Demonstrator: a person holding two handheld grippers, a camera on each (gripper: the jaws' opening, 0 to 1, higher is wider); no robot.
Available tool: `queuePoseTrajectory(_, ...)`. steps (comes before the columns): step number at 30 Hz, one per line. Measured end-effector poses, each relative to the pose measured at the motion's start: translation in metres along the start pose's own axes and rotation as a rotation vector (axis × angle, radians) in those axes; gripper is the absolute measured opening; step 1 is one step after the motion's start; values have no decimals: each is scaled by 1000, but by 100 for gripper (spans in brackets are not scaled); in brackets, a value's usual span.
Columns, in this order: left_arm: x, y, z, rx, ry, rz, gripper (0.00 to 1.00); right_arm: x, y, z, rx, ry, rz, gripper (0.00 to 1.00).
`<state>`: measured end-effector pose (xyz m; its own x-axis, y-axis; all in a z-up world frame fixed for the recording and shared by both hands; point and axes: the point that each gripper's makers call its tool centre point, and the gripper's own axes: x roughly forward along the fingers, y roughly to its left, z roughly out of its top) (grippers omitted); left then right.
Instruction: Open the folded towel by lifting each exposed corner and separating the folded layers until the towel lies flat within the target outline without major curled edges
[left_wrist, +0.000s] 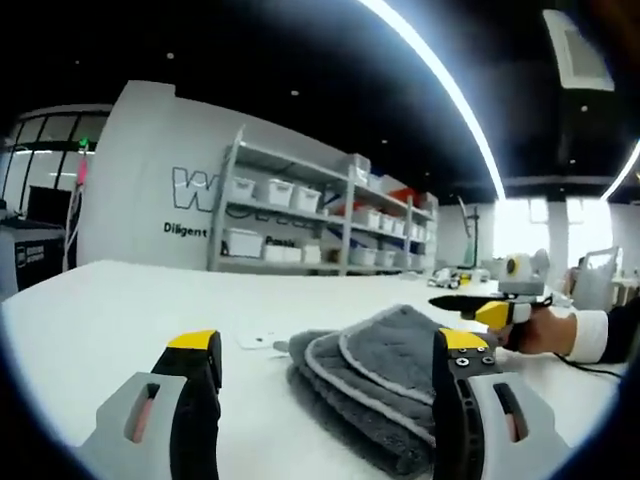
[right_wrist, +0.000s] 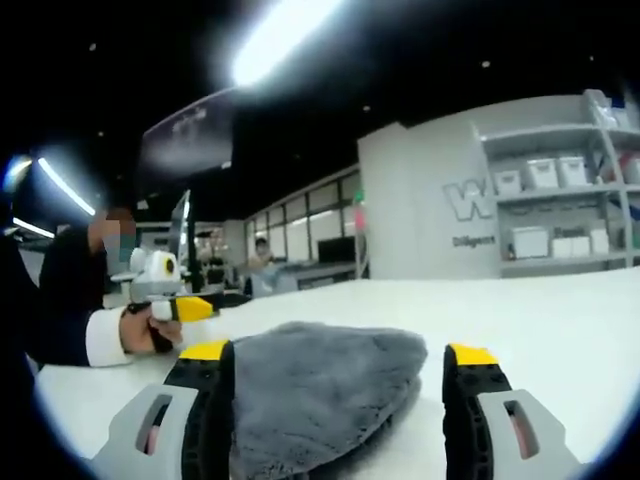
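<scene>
The folded grey towel (left_wrist: 385, 385) lies on the white counter (left_wrist: 120, 310), lower centre in both views. The left claw (left_wrist: 328, 355) and right claw (right_wrist: 338, 365) both stand apart, holding nothing, the towel just ahead between their tips.

Folded towel (left_wrist: 385, 385) lies on the table (left_wrist: 130, 310), well in from its edges. Left gripper (left_wrist: 330, 365) and right gripper (right_wrist: 335, 370) face it from opposite sides. Shelving (left_wrist: 320, 215) stands beyond the table's far edge.
</scene>
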<state>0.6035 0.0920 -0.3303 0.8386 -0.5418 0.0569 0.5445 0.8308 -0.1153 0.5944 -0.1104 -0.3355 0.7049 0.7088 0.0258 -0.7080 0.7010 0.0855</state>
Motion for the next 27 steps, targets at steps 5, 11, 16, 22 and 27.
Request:
queuePoseTrajectory(5,-1,3,0,4,2,5,85,4,2,4,24,-15,18,84)
queuePoseTrajectory(11,4,1,-4,1,24,-10,85,10,5,-1,-15,26,32,85)
queuePoseTrajectory(16,7,-4,-14,-5,77,-30,88,9,-2,-3,-2,34,21,85)
queuePoseTrajectory(22,6,-8,-16,-16,91,-39,88,5,-2,-5,28,42,9,83)
queuePoseTrajectory(27,7,-11,-18,-39,93,-38,88,4,0,-11,29,72,1,81)
